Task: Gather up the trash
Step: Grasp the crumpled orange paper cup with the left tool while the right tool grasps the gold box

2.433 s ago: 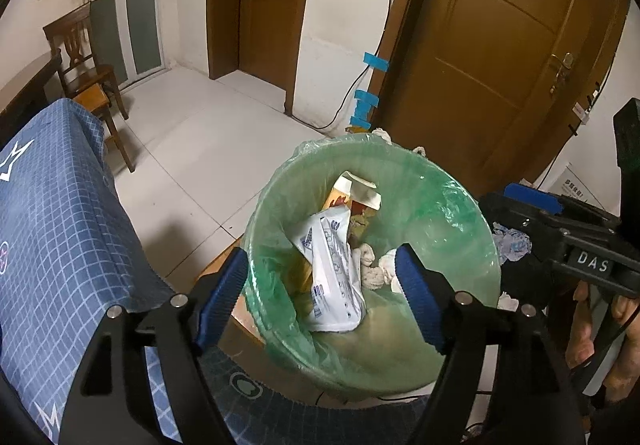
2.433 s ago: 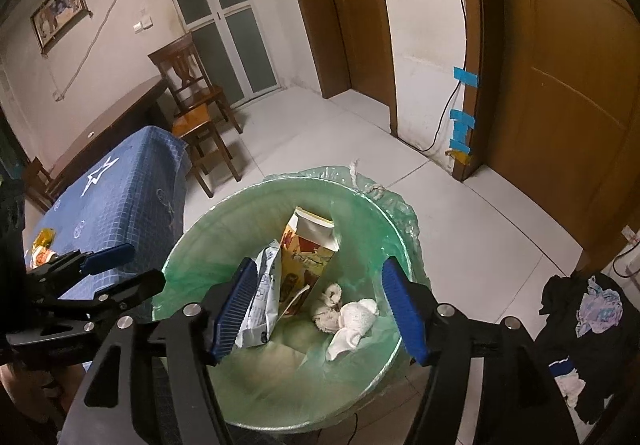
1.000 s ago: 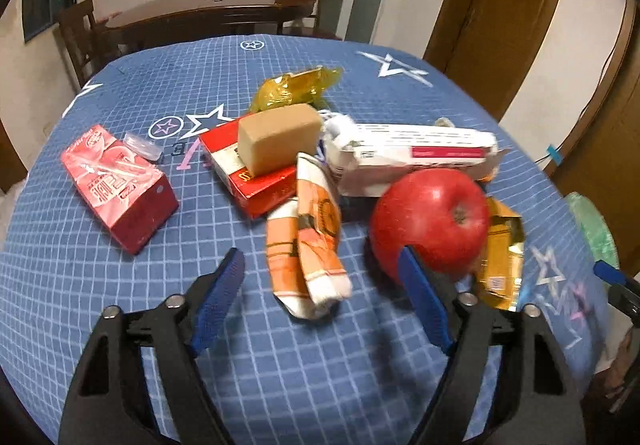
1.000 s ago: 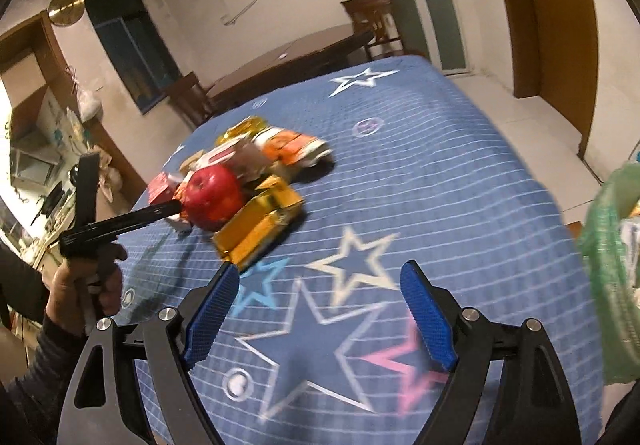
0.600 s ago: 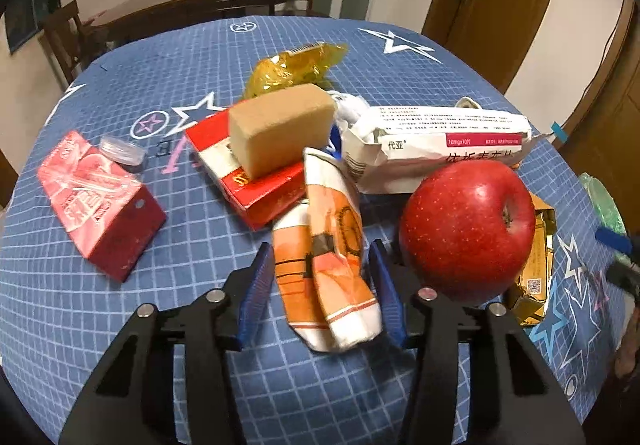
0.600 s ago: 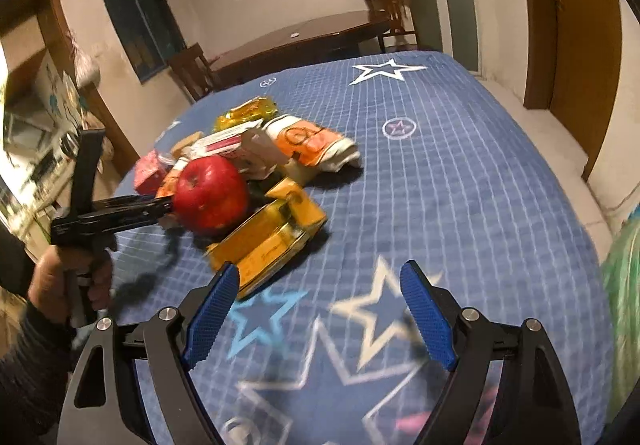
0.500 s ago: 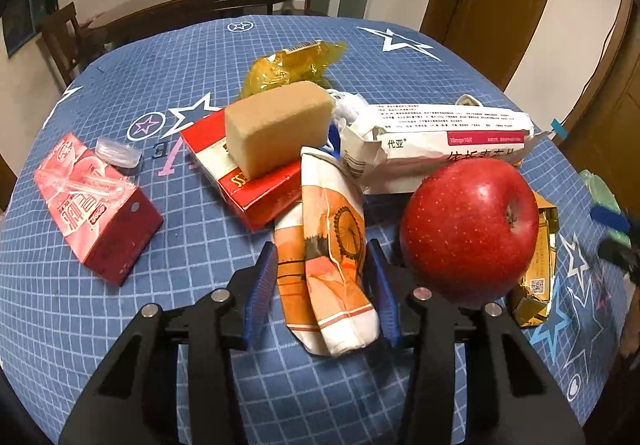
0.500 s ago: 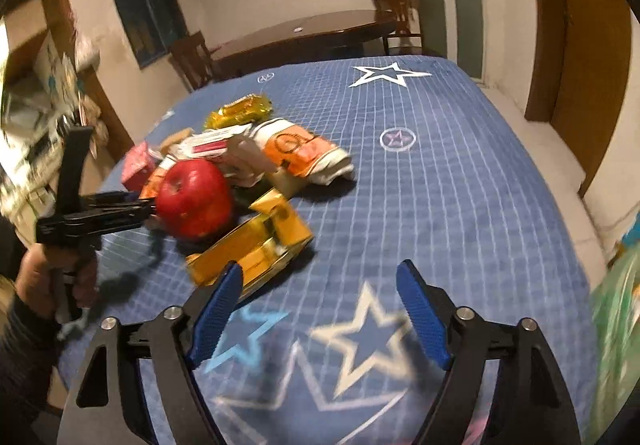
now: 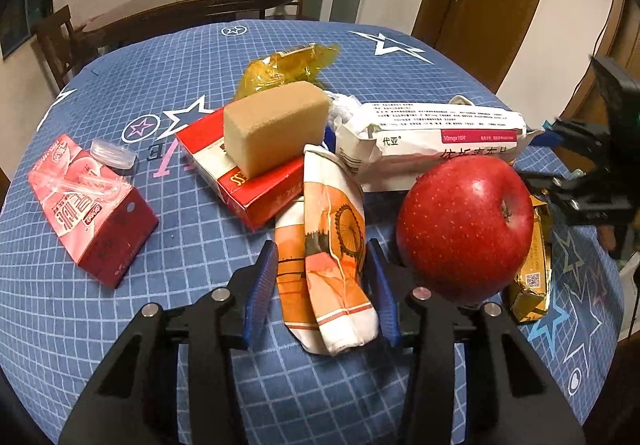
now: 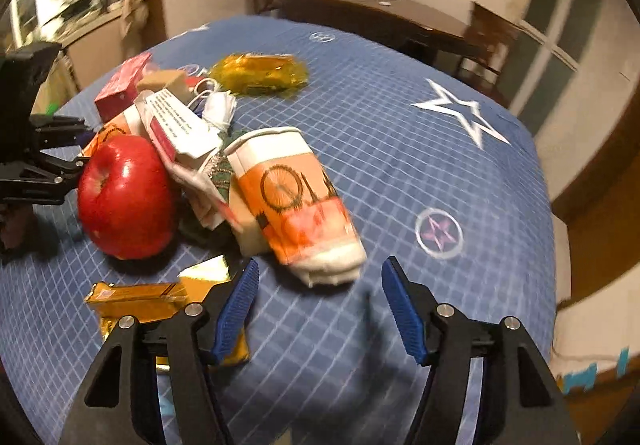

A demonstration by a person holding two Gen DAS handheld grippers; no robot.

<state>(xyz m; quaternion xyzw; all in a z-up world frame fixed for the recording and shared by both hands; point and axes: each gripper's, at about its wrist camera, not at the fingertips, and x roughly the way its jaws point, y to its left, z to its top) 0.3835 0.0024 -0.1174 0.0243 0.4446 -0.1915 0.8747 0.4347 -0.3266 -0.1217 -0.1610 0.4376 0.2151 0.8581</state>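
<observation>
**Securing the flattened paper cup for disposal**

Procedure, working left to right across the left wrist view. The pink-and-red drink carton (image 9: pixel 90 201) lies at the far left of the table (image 9: pixel 120 325), which is covered in a blue grid cloth with star prints; a small clear plastic lid (image 9: pixel 112 153) sits just beside it. Next comes a red flat box (image 9: pixel 244 173) with a tan sponge block (image 9: pixel 276 125) resting on top, and a crumpled yellow wrapper (image 9: pixel 284 65) behind them.

The left gripper (image 9: pixel 322 285) straddles the crushed orange-and-white paper cup (image 9: pixel 332 245); its fingers (image 9: pixel 262 285) are set narrow and bracket the cup's lower half, pads apparently in contact with both sides. Judgement: confirm a firm pinch on the flattened body before lifting, and lift straight up, since the red apple (image 9: pixel 466 225) sits just beside the right-hand finger and could roll if nudged. The apple is probably not trash; leave it.

The right gripper (image 10: pixel 320 305) hovers over the table with its fingers closing and nothing between them; a second orange-and-white paper cup (image 10: pixel 296 201) lies just ahead. A gold foil packet (image 10: pixel 140 301) lies beside its left-hand finger.

Legible writing: the white paper medicine pack (image 9: pixel 432 141) shows "代亚" and "10mg". The carton carries Chinese characters, too distorted to read. The gold packet bears a QR code in the left wrist view.
</observation>
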